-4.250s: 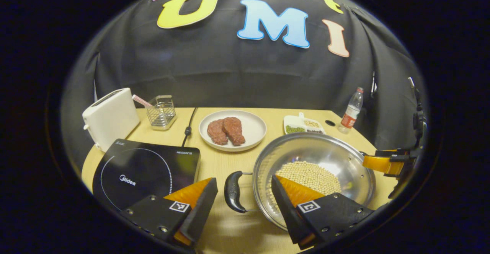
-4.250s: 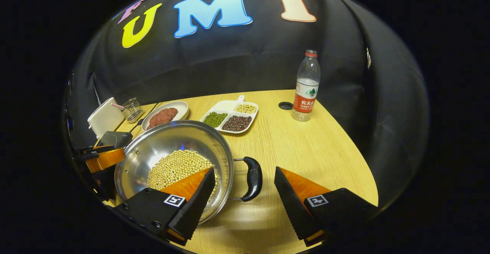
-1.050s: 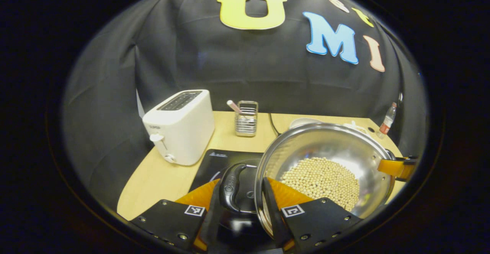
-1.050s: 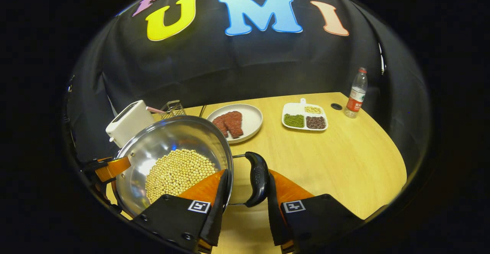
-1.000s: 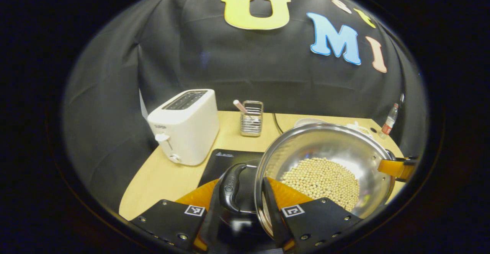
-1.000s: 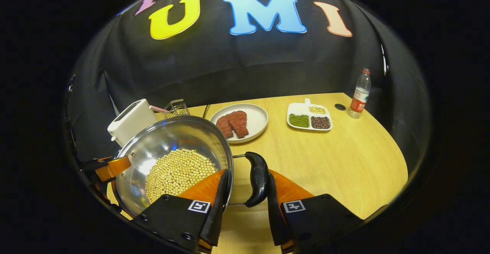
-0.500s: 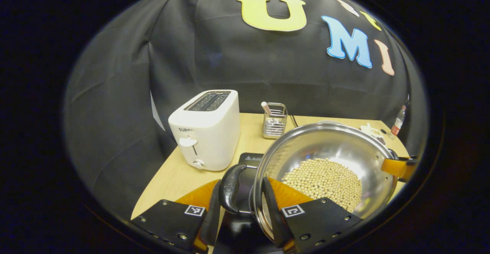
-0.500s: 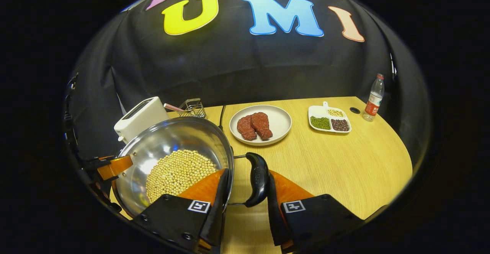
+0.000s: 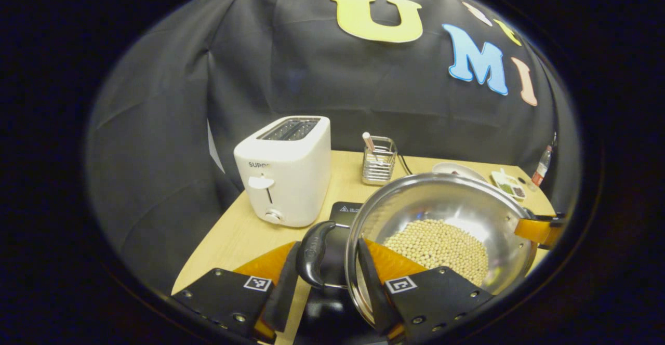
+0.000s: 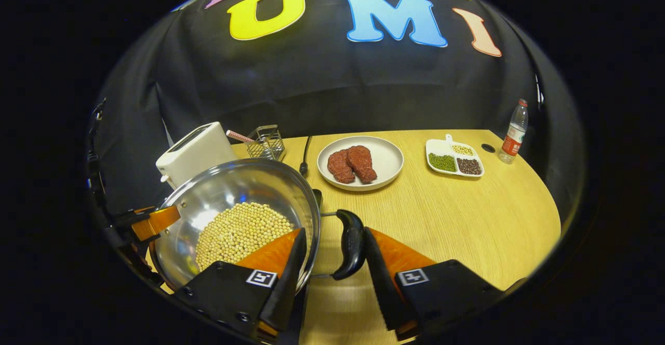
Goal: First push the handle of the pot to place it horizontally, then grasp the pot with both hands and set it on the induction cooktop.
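While each claw is clamped on a black side handle, the shiny steel pot (image 9: 441, 215) of pale beans sits over the black induction cooktop (image 9: 347, 211) beside a white toaster (image 9: 284, 171): left claw (image 9: 326, 282), right claw (image 10: 332, 275).

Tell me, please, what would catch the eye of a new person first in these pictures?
First the shiny steel pot full of pale beans, held by both handles over the table's left end. Then the white toaster behind it, and the plate of red meat at mid-table.
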`<state>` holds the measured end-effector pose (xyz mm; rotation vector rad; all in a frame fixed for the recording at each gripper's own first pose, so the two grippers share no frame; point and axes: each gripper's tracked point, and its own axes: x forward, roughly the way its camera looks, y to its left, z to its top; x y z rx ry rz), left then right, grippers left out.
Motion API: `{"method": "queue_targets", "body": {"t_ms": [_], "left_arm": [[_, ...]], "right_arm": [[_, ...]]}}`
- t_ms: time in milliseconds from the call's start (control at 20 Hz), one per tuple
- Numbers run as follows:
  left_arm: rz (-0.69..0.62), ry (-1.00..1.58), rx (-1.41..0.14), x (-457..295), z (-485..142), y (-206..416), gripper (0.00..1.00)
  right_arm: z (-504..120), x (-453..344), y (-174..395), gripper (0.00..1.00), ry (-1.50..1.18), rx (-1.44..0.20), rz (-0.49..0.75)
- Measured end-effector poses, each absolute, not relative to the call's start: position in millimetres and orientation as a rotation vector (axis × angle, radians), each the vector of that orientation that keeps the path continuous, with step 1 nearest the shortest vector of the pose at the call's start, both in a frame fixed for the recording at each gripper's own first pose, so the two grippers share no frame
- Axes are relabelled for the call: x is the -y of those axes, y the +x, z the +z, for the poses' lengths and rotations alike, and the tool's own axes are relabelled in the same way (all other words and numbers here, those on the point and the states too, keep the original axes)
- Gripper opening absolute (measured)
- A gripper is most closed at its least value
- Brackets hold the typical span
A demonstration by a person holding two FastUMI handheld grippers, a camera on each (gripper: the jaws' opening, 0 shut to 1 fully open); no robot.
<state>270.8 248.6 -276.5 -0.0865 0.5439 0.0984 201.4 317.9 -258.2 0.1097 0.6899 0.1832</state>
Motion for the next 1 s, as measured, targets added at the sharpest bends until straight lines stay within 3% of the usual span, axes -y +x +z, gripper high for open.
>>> {"method": "queue_targets", "body": {"t_ms": [50, 100, 150, 400, 450, 500, 550, 650, 700, 850, 1000], "left_arm": [[0.134, -0.08, -0.498, -256, -264, 268, 0.67], [0.166, -0.075, -0.455, -263, -248, 266, 0.77], [0.192, -0.068, -0.419, -267, -233, 258, 0.77], [0.224, -0.003, -0.228, -220, -135, 236, 0.77], [0.223, 0.0, -0.191, -204, -115, 230, 0.77], [0.212, 0.001, -0.161, -187, -97, 227, 0.77], [0.2, 0.003, -0.14, -169, -85, 222, 0.82], [0.173, -0.007, -0.102, -128, -59, 213, 0.8], [0.155, -0.021, -0.088, -100, -46, 213, 0.77], [0.104, -0.055, -0.063, -48, -23, 195, 0.81], [0.078, -0.056, -0.024, -8, 5, 171, 0.77]], "right_arm": [[-247, -316, 203, 0.77, 0.103, -0.652, 0.192], [-234, -309, 204, 0.94, 0.094, -0.616, 0.197], [-223, -301, 203, 0.99, 0.087, -0.583, 0.197], [-153, -238, 196, 0.97, 0.075, -0.415, 0.204], [-141, -224, 191, 0.93, 0.064, -0.386, 0.207], [-128, -208, 187, 0.97, 0.054, -0.351, 0.204], [-116, -192, 183, 0.97, 0.044, -0.314, 0.199], [-92, -163, 173, 0.93, 0.031, -0.244, 0.188], [-83, -150, 167, 0.97, 0.025, -0.219, 0.185], [-62, -115, 146, 0.93, 0.019, -0.167, 0.181], [-47, -76, 122, 0.97, 0.025, -0.136, 0.163]]}}
